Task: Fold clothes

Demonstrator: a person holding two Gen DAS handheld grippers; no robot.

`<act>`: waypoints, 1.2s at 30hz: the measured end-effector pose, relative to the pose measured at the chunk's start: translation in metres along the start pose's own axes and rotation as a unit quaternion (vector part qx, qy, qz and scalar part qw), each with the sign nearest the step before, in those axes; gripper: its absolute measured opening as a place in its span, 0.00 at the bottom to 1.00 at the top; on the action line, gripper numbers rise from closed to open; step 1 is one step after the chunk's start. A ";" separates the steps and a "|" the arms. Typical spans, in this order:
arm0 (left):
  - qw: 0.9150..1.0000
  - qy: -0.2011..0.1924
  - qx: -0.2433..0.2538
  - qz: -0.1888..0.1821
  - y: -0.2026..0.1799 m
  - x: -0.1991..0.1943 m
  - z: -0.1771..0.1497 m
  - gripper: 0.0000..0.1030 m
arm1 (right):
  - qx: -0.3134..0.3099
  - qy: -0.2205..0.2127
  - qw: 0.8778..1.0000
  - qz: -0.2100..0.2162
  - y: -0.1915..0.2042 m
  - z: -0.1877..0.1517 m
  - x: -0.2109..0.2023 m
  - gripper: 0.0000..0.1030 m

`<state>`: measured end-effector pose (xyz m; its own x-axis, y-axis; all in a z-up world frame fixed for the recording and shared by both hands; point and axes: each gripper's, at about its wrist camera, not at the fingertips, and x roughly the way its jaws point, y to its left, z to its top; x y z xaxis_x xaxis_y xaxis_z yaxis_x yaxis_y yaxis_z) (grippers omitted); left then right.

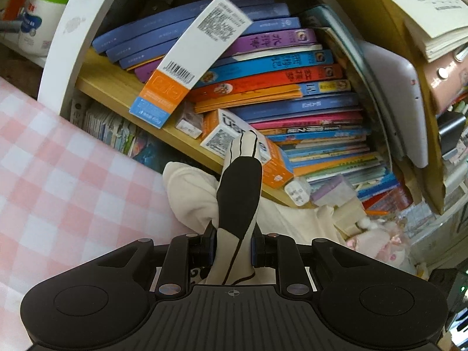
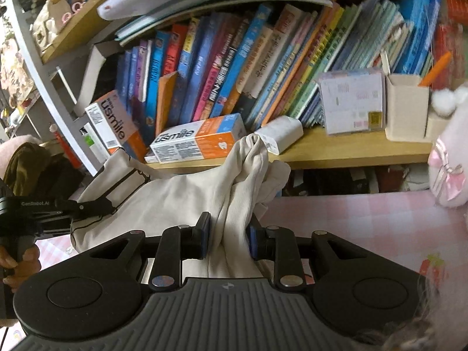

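A cream garment with a black printed pattern (image 1: 238, 199) is held up above the pink checked cloth (image 1: 58, 175). My left gripper (image 1: 233, 248) is shut on its black-printed part, which sticks up between the jaws. In the right wrist view my right gripper (image 2: 228, 239) is shut on a bunched cream fold of the same garment (image 2: 181, 196). The left gripper (image 2: 96, 206) also shows there at the left, pinching the garment's far edge, so the cloth stretches between both grippers.
A wooden bookshelf (image 2: 351, 149) full of books stands close behind, with toothpaste boxes (image 2: 199, 140) and a white paper pack (image 2: 280, 134) on its ledge. A pink plush toy (image 2: 450, 163) sits at the right. The pink checked cloth (image 2: 351, 234) lies below.
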<state>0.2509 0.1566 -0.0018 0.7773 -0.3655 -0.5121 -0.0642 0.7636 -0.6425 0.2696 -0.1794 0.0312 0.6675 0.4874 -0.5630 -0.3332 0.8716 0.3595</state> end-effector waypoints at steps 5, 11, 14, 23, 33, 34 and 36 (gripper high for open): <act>1.000 0.000 -0.015 0.009 0.013 0.009 -0.006 0.19 | 0.033 0.001 0.999 -0.002 -0.018 -0.014 0.020 0.23; 0.999 -0.001 -0.034 0.019 0.029 0.021 -0.013 0.28 | 0.114 -0.007 0.993 0.013 -0.044 -0.032 0.029 0.36; 0.999 0.002 -0.041 0.024 0.032 0.019 -0.013 0.36 | 0.143 -0.008 0.990 0.015 -0.052 -0.038 0.028 0.42; 0.998 -0.007 -0.053 0.038 0.038 -0.003 -0.012 0.49 | 0.160 -0.010 0.987 -0.001 -0.055 -0.041 0.008 0.46; 0.994 -0.051 -0.064 0.069 0.027 -0.025 -0.009 0.49 | 0.191 -0.028 0.979 -0.068 -0.054 -0.039 -0.023 0.44; 0.994 -0.065 -0.044 0.073 0.019 -0.028 -0.006 0.48 | 0.185 -0.035 0.980 -0.066 -0.051 -0.036 -0.026 0.44; 0.994 -0.085 -0.029 0.057 0.011 -0.028 0.000 0.45 | 0.165 -0.046 0.983 -0.061 -0.042 -0.028 -0.029 0.43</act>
<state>0.2283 0.1758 0.0058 0.8573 -0.1798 -0.4823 -0.1897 0.7606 -0.6209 0.2456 -0.2284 0.0116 0.7511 0.3602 -0.5532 -0.0227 0.8516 0.5237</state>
